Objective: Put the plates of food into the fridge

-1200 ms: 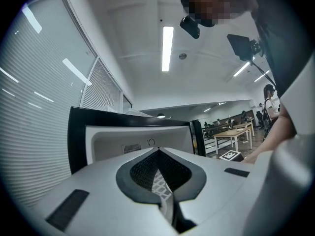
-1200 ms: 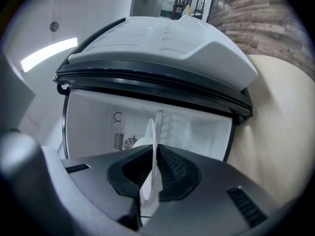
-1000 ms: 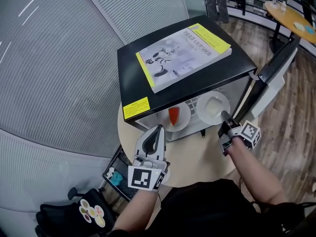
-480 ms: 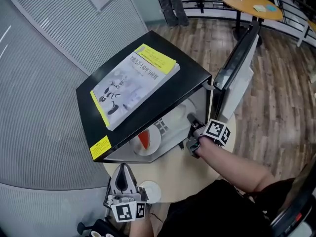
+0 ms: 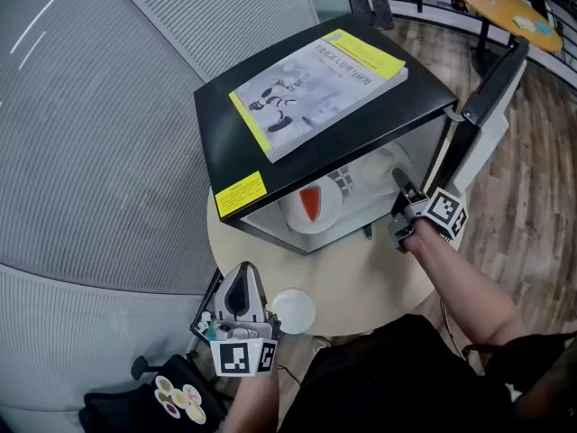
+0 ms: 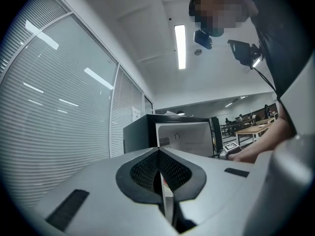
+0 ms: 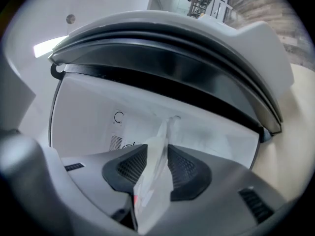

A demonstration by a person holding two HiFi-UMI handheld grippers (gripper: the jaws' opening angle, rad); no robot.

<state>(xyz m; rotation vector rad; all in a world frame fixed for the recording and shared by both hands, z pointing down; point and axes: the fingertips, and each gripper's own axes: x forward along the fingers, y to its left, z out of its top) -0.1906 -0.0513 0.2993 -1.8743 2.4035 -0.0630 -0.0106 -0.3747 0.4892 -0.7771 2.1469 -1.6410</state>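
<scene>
A black mini fridge (image 5: 270,165) stands on a round table (image 5: 361,282) with its door (image 5: 487,106) swung open to the right. Inside, a white plate (image 5: 290,213) carries a red slice of food (image 5: 310,202). A second white plate (image 5: 365,171) lies to its right. My right gripper (image 5: 398,180) reaches into the fridge at that second plate. Its jaws have just been opening, and the plate's rim (image 7: 152,191) still stands between its pads (image 7: 133,166). My left gripper (image 5: 242,273) hangs by the table's near edge, jaws together (image 6: 158,154) and empty.
A yellow-and-white book (image 5: 315,84) lies on the fridge top. A small white dish (image 5: 293,311) sits at the table's near edge, right of the left gripper. A black bag (image 5: 135,404) lies on the floor at lower left. Another round table (image 5: 505,7) stands far right.
My left gripper has drawn back from the fridge mouth to the table's near edge. The right gripper has stayed at the right plate, which now lies deeper in the fridge.
</scene>
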